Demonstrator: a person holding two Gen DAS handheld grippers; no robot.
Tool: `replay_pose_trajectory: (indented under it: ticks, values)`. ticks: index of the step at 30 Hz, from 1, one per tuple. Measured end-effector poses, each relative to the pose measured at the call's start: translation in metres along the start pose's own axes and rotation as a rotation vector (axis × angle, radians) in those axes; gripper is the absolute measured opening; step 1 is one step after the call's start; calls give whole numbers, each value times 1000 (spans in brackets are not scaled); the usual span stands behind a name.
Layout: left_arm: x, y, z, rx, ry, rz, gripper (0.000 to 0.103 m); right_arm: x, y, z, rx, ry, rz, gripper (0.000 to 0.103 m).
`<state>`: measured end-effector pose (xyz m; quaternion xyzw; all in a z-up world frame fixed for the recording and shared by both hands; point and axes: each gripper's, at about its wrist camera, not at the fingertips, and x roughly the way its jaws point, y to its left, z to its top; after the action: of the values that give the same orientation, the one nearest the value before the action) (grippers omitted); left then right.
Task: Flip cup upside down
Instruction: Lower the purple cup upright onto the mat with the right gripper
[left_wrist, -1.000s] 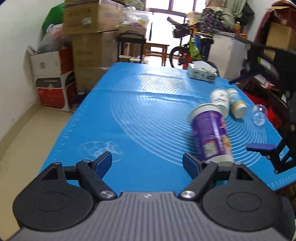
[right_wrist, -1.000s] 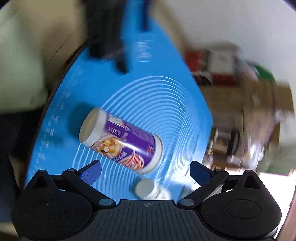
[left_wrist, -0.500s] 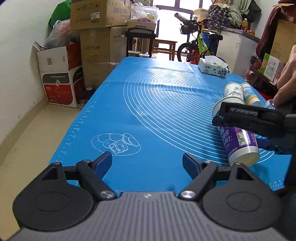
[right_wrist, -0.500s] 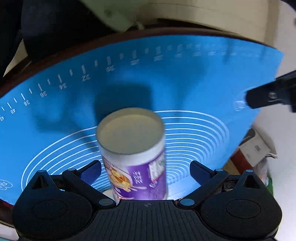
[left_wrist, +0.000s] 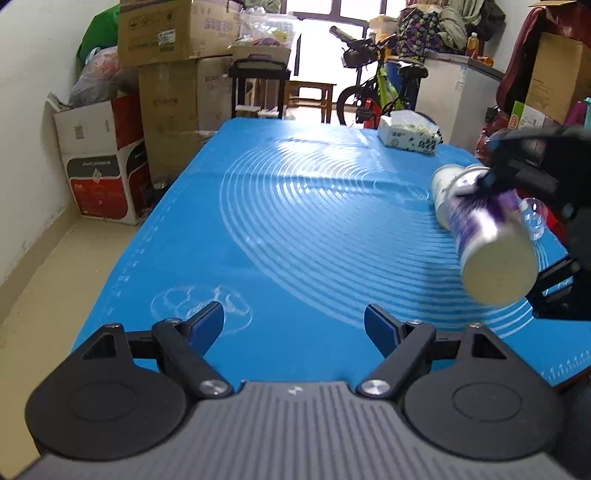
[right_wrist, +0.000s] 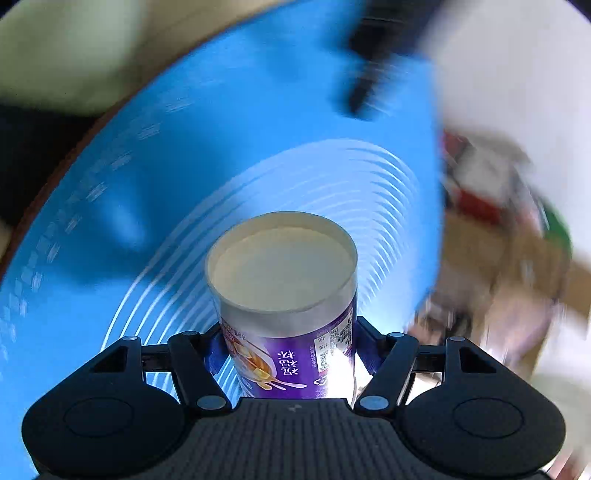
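Note:
The purple and white paper cup (right_wrist: 288, 317) sits between my right gripper's (right_wrist: 288, 350) fingers, which press on its sides; its closed cream base faces the camera. In the left wrist view the same cup (left_wrist: 487, 236) is tilted in the air above the right side of the blue mat (left_wrist: 295, 221), base toward me, held by the black right gripper (left_wrist: 532, 173). My left gripper (left_wrist: 293, 321) is open and empty over the mat's near edge.
A white cup (left_wrist: 443, 184) and a clear glass (left_wrist: 533, 218) lie on the mat near the held cup. A tissue box (left_wrist: 408, 134) stands at the far right. Cardboard boxes (left_wrist: 162, 74) and a bicycle (left_wrist: 373, 92) stand beyond the table.
My right gripper has closed on the purple cup and lifted it off the mat, turning it. The left gripper stays open near the front edge.

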<state>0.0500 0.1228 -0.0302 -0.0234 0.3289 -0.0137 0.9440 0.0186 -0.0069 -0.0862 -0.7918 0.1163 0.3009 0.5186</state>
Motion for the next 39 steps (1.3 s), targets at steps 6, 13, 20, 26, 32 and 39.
replay_pose_trajectory:
  ticks: [6, 13, 20, 26, 32, 39]
  values:
    - [8, -11, 17, 3, -28, -27, 83, -29, -42, -53, 711, -30, -3, 66]
    - [13, -34, 33, 44, -62, -50, 83, -37, -44, -143, 1400, -59, 71, 66]
    - [18, -48, 38, 29, -51, -75, 83, -21, -17, -211, 1769, -22, 152, 66]
    - [22, -58, 33, 42, -20, -91, 83, 25, -20, -224, 1921, 18, 195, 66]
    - [22, -64, 32, 46, -8, -101, 83, 31, -16, -237, 2039, -26, 195, 66]
    - [23, -67, 31, 37, -2, -103, 83, 24, -15, -219, 1950, -16, 146, 66]
